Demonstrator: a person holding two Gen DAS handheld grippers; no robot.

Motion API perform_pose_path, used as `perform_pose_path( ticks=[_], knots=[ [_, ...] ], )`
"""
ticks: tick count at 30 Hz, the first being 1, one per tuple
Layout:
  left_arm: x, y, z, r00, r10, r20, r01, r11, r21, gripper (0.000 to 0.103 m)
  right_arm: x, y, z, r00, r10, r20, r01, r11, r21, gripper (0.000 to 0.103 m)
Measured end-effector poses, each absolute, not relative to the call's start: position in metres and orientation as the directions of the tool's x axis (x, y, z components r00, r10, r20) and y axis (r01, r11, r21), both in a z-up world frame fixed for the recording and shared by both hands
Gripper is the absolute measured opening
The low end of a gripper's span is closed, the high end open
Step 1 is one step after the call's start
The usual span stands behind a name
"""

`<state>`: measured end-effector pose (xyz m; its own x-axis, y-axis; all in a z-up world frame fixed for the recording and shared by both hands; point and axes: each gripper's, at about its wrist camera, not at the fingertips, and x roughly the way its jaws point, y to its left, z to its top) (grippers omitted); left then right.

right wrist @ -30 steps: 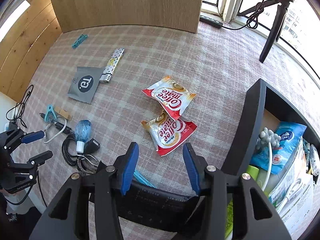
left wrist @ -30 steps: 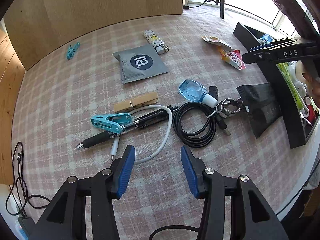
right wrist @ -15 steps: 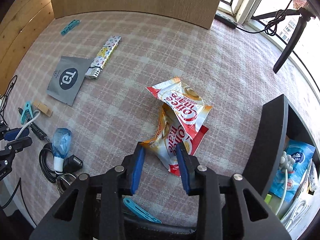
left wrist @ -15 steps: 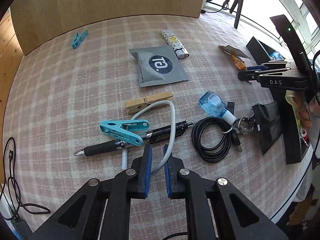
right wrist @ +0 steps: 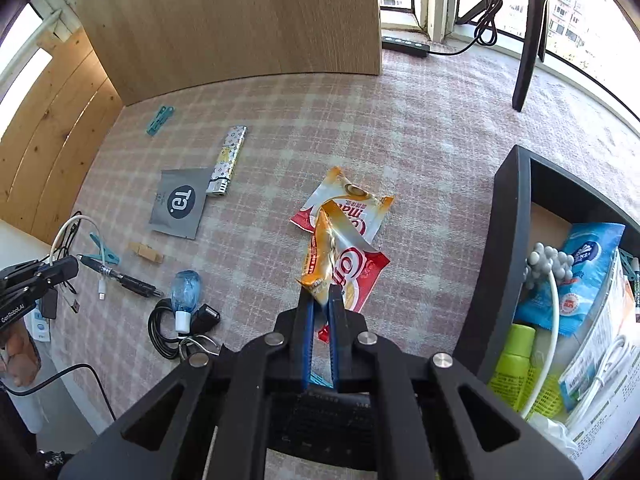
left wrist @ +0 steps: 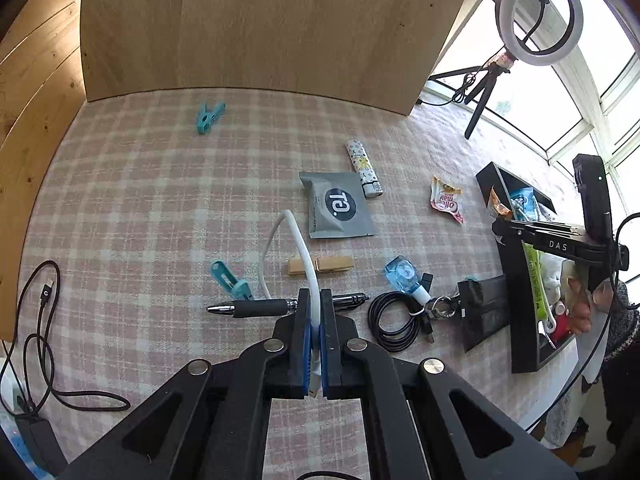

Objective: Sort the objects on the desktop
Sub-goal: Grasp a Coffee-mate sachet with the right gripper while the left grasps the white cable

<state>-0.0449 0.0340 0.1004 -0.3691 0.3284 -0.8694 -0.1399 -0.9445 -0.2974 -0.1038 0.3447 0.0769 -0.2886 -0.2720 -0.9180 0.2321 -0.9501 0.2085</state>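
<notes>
We were in the picking-up step: our left gripper was clamped on the short white cable, lifted above the black pen, while our right gripper pinched the corner of a coffee creamer sachet over its twin lying on the checked tablecloth. We judged that both next needed carrying to the black organizer box and dropping into a free compartment. The box's near compartments were cut off by the frame edge, and the cable's pinched end sat hidden between the pads.
</notes>
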Motion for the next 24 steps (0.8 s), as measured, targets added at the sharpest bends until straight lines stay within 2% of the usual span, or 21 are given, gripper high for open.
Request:
perform_pose_path(
  ticks=[8, 13, 24],
  knots=[
    [-0.044, 0.034, 0.140, -0.414, 0.388, -0.823, -0.161, -0.922, -0.354, 0.002, -0.095, 0.353, 0.113, -0.339, -0.311, -0.888, 0.219, -0.944, 0.247, 0.006],
    [-0.047, 0.046, 0.164, -0.451, 0.373, -0.811, -0.187, -0.928, -0.323, 0.002, -0.089, 0.364, 0.131, -0.372, -0.314, -0.873, 0.203, -0.946, 0.254, 0.006],
    [-0.060, 0.109, 0.213, -0.462, 0.436, -0.772, -0.359, -0.888, -0.287, 0.002, -0.072, 0.415, 0.167, -0.434, -0.286, -0.854, 0.146, -0.958, 0.247, 0.006]
  ],
)
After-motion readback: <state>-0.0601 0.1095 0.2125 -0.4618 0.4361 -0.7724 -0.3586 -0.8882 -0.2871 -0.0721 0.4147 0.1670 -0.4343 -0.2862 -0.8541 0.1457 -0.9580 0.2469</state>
